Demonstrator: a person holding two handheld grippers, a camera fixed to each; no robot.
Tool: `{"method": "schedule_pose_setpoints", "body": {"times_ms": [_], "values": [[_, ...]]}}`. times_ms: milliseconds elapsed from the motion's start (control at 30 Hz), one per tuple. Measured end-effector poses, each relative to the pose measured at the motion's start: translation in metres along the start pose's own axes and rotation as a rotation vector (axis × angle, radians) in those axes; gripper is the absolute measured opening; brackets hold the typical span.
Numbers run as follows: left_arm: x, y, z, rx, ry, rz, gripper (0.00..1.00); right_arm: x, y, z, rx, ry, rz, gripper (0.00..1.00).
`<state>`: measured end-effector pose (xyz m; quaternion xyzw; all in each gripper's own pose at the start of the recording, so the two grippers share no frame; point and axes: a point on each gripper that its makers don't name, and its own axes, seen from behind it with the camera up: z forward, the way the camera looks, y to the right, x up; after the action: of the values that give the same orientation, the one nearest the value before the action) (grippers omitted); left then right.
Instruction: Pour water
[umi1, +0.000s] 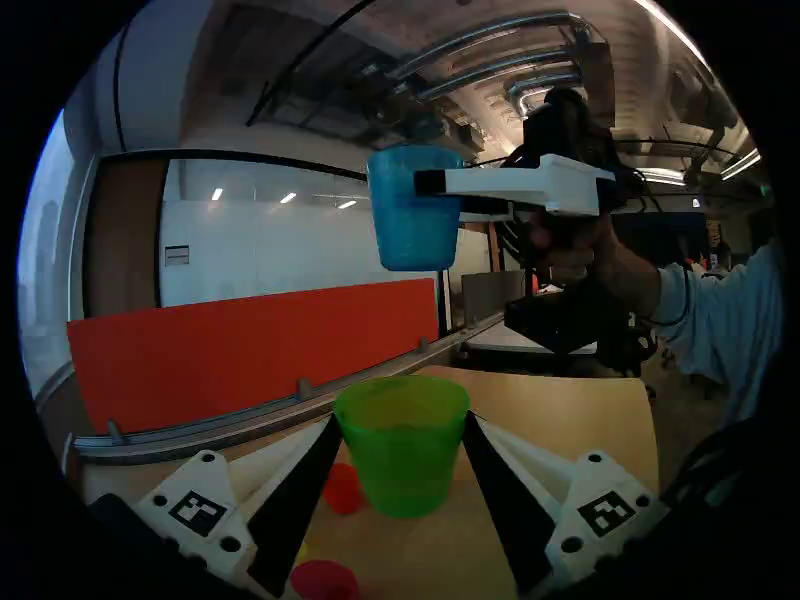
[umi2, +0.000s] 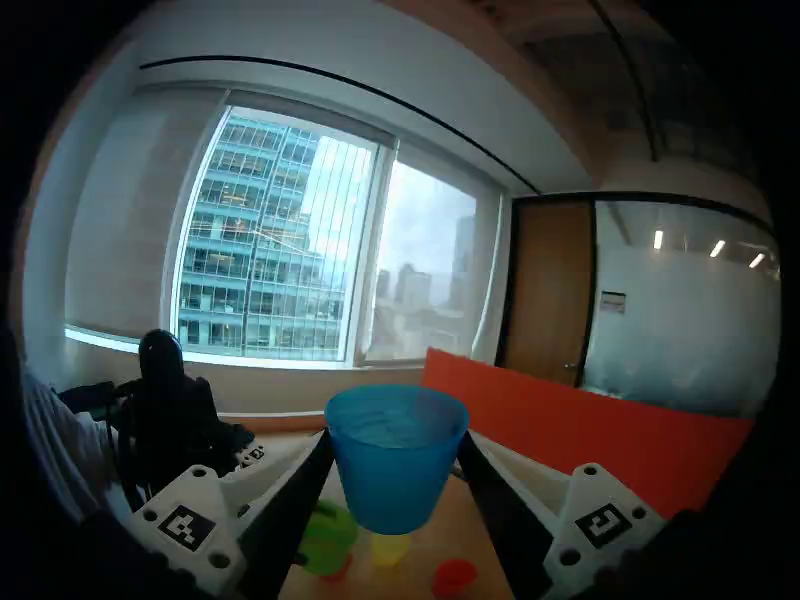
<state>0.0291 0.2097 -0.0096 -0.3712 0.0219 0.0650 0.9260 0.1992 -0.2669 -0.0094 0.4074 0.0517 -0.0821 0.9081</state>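
At the bottom centre of the left gripper view, the left tool (umi1: 402, 425) was closed part way on a green cup (umi1: 402, 455). Both of its fingers pressed on the cup's sides, and the cup stood upright above the wooden bench (umi1: 570, 415). On the bench, under and to the left of the green cup, lay two small red cups (umi1: 343, 488), near each other. Behind the bench, an orange panel (umi1: 250, 350) ran across the middle left of the frame.

In the upper centre of the same view, the right tool (umi1: 425, 185) held a blue cup (umi1: 412, 205) high in the air, upright and well above the green cup. A hand (umi1: 572, 245) in the upper right gripped that tool, with a light sleeve (umi1: 720, 320) at the right edge.

In the right gripper view, the blue cup sat at the lower centre between the right tool's two fingers, which pressed on its sides. It seemed to hold water, but the picture was too soft to be sure. Below it, at the bottom of the frame, the green cup showed at the left, a yellow cup (umi2: 390, 548) in the middle and a red cup at the right. A large window (umi2: 300, 250) filled the upper left.
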Motion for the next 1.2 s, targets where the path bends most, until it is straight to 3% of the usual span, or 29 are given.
{"method": "schedule_pose_setpoints", "body": {"times_ms": [300,600,1200], "values": [[-0.008,-0.004,-0.009,0.022,-0.015,-0.005,0.86,-0.037,0.014,-0.016,-0.032,-0.042,-0.007,0.89],[-0.014,-0.003,-0.017,0.033,-0.02,-0.019,0.86,-0.054,0.022,-0.034,-0.043,-0.049,0.04,0.89],[-0.034,0.004,-0.017,0.022,-0.062,-0.029,0.86,-0.103,0.025,-0.048,-0.038,-0.102,0.095,0.9]]}}
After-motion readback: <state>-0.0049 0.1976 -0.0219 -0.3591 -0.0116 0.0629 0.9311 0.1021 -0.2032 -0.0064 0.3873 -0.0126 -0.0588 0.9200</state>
